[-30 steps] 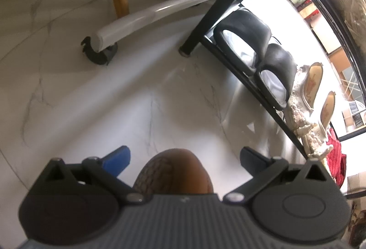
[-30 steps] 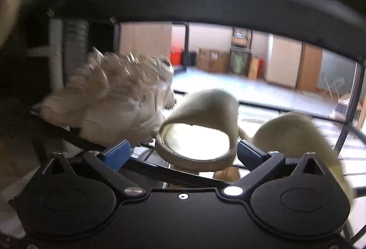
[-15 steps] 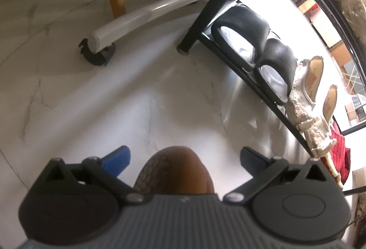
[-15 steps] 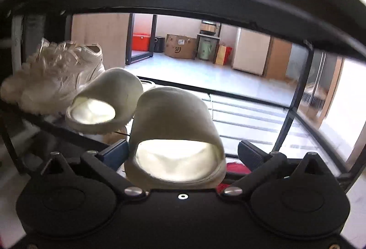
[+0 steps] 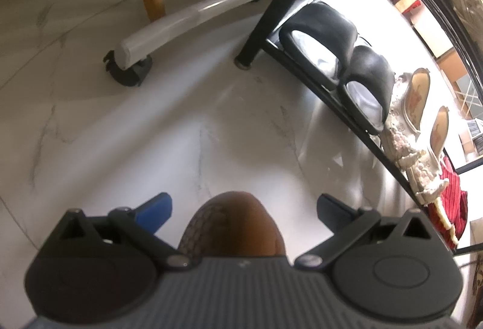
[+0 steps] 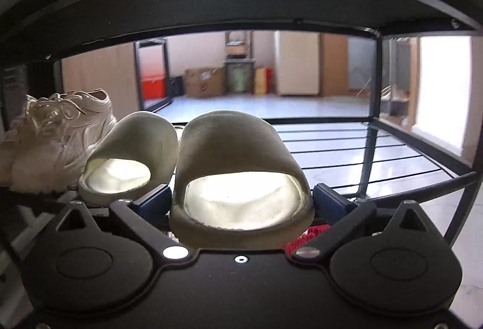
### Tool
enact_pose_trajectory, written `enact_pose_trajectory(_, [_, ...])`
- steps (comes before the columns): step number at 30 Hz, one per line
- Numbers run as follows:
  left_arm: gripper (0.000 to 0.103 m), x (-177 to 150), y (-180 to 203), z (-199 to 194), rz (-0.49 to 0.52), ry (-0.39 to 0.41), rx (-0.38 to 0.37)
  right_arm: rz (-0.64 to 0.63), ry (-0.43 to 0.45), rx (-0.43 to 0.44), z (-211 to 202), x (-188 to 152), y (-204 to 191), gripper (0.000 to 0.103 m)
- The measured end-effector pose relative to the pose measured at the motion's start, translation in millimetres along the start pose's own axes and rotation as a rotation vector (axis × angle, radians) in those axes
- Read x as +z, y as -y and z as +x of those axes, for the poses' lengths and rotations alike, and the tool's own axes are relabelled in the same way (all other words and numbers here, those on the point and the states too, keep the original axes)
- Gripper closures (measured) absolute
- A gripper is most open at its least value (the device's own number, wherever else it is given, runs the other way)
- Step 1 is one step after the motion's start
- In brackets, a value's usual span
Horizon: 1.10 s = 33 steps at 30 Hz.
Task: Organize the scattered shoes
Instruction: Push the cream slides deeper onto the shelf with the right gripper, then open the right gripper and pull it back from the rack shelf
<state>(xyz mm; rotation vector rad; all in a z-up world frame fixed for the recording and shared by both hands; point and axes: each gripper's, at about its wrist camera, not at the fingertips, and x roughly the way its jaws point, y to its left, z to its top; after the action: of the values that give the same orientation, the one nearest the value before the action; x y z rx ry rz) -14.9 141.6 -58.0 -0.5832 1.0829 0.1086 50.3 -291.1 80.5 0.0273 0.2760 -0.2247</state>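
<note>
Right gripper [image 6: 241,202] spread around cream slide [image 6: 238,175] on the wire shelf [image 6: 362,154], long axis toward 12 o'clock, mate [image 6: 129,157] at 10; left gripper [image 5: 243,208] spread, brown shoe [image 5: 235,226] between.

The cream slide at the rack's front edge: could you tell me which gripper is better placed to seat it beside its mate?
Right. The right gripper has its open fingers on either side of the cream slide, next to its mate on the rack. The left gripper faces the floor over a brown shoe.
</note>
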Motion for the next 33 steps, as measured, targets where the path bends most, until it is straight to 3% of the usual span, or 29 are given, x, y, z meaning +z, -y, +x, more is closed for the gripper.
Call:
enact_pose_trajectory(7, [0.001, 0.6, -0.1, 1.4, -0.007, -0.004, -0.006, 0.048, -0.047, -0.012, 35.9, 12.5, -8.6, 0.002])
enact_pose_trajectory(20, [0.001, 2.4, -1.9, 4.9, -0.002, -0.005, -0.009, 0.022, -0.102, -0.042, 71.0, 20.8, -14.2, 0.001])
enact_pose_trajectory(26, [0.001, 3.2, -0.8, -2.2, -0.014, 0.044, -0.066, 0.024, -0.138, -0.02, 57.5, 21.6, -13.4, 0.0])
enact_pose_trajectory(33, [0.001, 0.5, 19.3, -16.6, 0.123, 0.168, -0.082, 0.055, -0.128, 0.024, 9.4, 26.4, -8.2, 0.0])
